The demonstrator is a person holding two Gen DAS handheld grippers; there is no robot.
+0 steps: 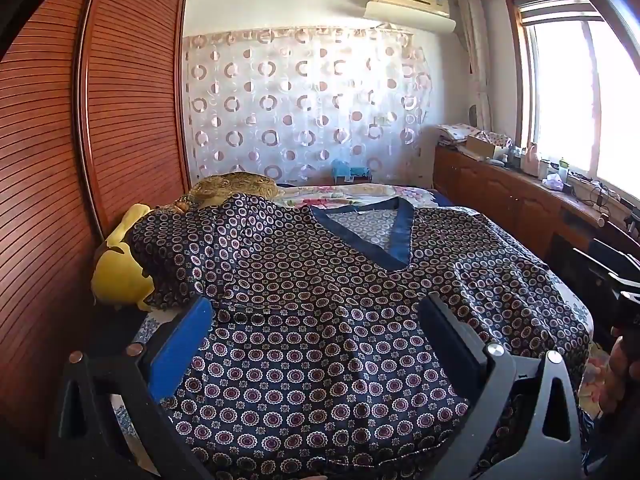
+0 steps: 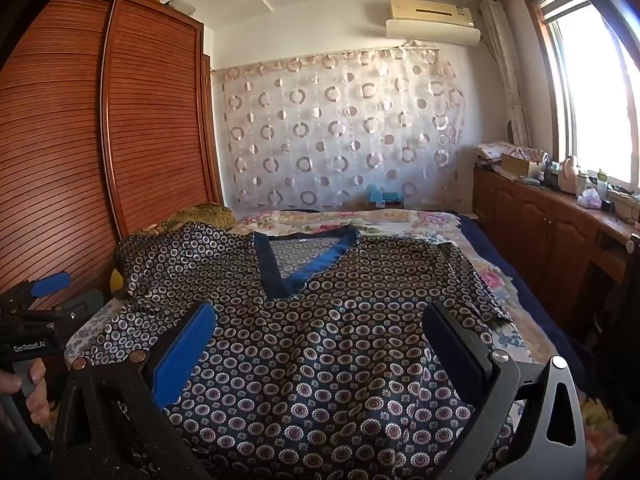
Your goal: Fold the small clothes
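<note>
So the patterned top is lying spread out front-up on the bed, blue V-neck pointing toward the far curtain, and as far as I can tell no real fold has been made yet. The body looks flat-ish with some ripples near the hem, the sleeve on the wardrobe side is bunched up over a yellow plush toy, and the other sleeve drapes toward the window side of the bed. So I'd call this the very start: both sleeves still need bringing in, then the body needs folding over. The left gripper has its fingers wide apart over the lower part of the top, nothing pinched between them, and the right gripper is the same deal, fingers spread with only fabric showing behind the gap. Whether the tips are actually touching the cloth I can't say. The left view gives you the plush toy and that crumpled sleeve properly, plus a sliver of the other tool at the right edge. The right view mostly hides the toy but shows the far sleeve lying flat on the floral bedspread, and you can see a hand gripping the left tool's handle down in the corner.
</note>
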